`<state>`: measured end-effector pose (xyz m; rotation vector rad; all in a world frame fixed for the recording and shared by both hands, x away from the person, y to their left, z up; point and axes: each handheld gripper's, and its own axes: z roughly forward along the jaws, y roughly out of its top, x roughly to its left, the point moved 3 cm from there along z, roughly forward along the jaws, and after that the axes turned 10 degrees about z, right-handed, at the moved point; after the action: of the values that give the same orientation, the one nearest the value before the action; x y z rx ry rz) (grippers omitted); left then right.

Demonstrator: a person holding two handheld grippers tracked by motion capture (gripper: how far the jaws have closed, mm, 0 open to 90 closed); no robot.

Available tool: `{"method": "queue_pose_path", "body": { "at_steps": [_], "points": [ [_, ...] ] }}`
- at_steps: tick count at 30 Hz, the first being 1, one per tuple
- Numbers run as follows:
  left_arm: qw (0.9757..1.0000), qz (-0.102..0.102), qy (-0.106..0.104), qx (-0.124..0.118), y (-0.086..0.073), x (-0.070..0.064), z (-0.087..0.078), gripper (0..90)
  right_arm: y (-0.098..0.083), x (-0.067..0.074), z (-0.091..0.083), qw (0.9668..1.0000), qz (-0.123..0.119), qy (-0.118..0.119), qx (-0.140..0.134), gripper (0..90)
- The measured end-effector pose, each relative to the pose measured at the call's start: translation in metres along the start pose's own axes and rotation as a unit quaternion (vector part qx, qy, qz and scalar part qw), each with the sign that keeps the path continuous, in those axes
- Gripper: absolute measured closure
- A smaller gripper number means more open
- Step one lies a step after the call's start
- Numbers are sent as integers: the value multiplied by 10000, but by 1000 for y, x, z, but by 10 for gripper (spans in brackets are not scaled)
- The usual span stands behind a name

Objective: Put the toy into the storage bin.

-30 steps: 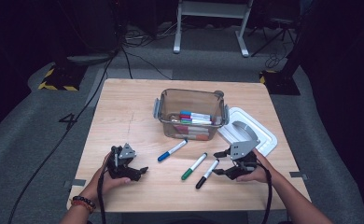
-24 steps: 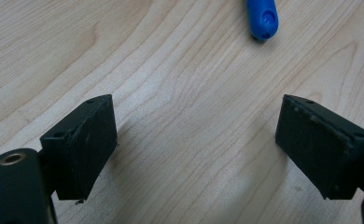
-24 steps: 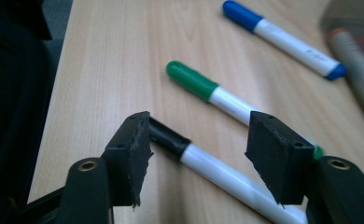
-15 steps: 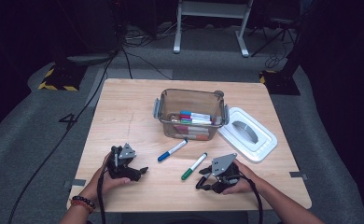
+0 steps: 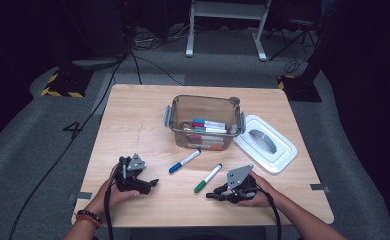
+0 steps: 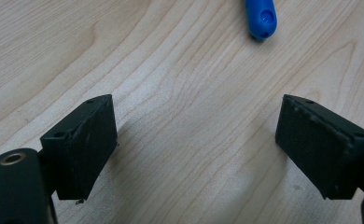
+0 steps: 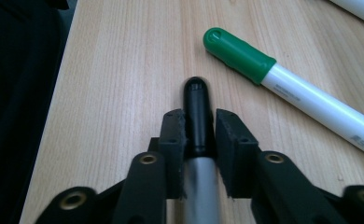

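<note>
1. Black-capped marker [image 7: 198, 116]: lies on the table [image 5: 133, 115] near its front edge, clamped between the right gripper [image 7: 199, 128] jaws, which have just closed.
2. Appearance: black cap, grey-white barrel.
3. Left gripper [image 6: 196, 140]: jaws apart, empty.

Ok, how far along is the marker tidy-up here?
Done: several markers lie in the open bin, with its lid set aside. In hand: the right gripper has just been closing its fingers and now clamps the black marker on the table. Left: that one, plus the blue marker and green marker. The left gripper rests open.
</note>
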<state>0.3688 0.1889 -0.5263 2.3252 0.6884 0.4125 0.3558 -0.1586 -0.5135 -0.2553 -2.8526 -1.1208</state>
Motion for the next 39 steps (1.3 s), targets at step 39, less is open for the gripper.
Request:
{"method": "queue_pose_path", "body": {
  "at_steps": [39],
  "points": [
    [10000, 14, 1, 5, 0, 0, 0, 130, 13, -24, -91, 9839, 338, -971, -1460, 746]
  ]
}}
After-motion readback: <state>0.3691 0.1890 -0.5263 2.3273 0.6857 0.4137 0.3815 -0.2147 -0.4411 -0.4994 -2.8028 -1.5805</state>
